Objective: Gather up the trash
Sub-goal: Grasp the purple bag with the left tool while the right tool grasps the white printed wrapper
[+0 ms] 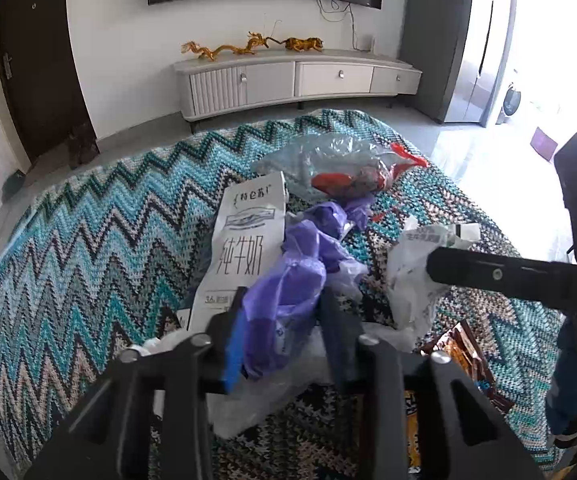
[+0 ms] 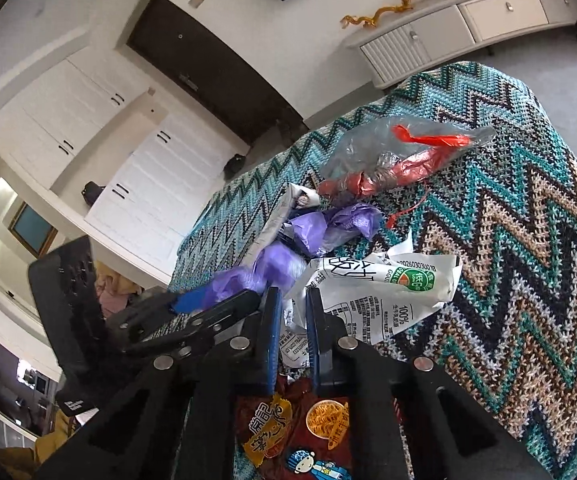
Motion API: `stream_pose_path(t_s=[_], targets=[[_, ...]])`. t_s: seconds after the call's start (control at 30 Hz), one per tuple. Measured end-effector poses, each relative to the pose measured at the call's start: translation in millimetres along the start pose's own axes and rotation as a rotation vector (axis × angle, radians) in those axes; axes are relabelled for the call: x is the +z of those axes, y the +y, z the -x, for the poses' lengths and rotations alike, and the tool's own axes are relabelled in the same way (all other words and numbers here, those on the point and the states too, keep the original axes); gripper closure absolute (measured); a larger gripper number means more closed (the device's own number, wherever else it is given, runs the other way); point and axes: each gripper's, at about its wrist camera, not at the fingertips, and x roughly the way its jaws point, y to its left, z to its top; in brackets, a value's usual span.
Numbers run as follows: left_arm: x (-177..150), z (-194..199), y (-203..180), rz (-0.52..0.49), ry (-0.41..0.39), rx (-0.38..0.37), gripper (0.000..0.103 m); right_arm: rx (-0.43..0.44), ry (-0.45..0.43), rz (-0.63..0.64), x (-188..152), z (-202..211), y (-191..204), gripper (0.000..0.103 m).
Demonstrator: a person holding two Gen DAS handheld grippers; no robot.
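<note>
**Operator:** Checking the left gripper (image 1: 282,304): what is between its fingers?

**Inspector:** A crumpled purple plastic bag (image 1: 288,292). The fingers are clamped on it. Just left of that gripper and ahead of it lies a flattened white milk carton (image 1: 244,240), flat on the zigzag-knit cover (image 1: 88,240) of the worktop. Further ahead of the fingertips sits a clear bag with red contents (image 1: 340,168).

**Operator:** And to the right of it?

**Inspector:** A white crumpled wrapper (image 2: 372,292) lies just right of the purple bag. The right gripper (image 2: 290,300) has its blue-padded fingers pinched together on the near edge of that wrapper. Only a thin fold of wrapper separates the pads.

**Operator:** Anything nearer than the right gripper's fingertips?

**Inspector:** A dark red snack packet (image 2: 300,424) lies beneath its body, on the cover. In the right wrist view, the left gripper's fingers lie just left of the right gripper, touching the purple bag.
</note>
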Motion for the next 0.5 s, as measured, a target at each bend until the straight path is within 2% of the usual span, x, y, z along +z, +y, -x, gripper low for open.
stream_pose_path(t_s=[0.2,0.33,0.5], targets=[[1,11,-4,0.028,-0.013,0.007,0.084,0.006,-0.013,-0.007,-10,7,1,0.093],[-1,37,-2,0.073,-0.061,0.005,0.084,0.005,-0.024,-0.007,-16,16,6,0.094],[-5,74,2,0.109,-0.114,0.032,0.085,0.025,-0.078,0.035,-24,46,29,0.094]])
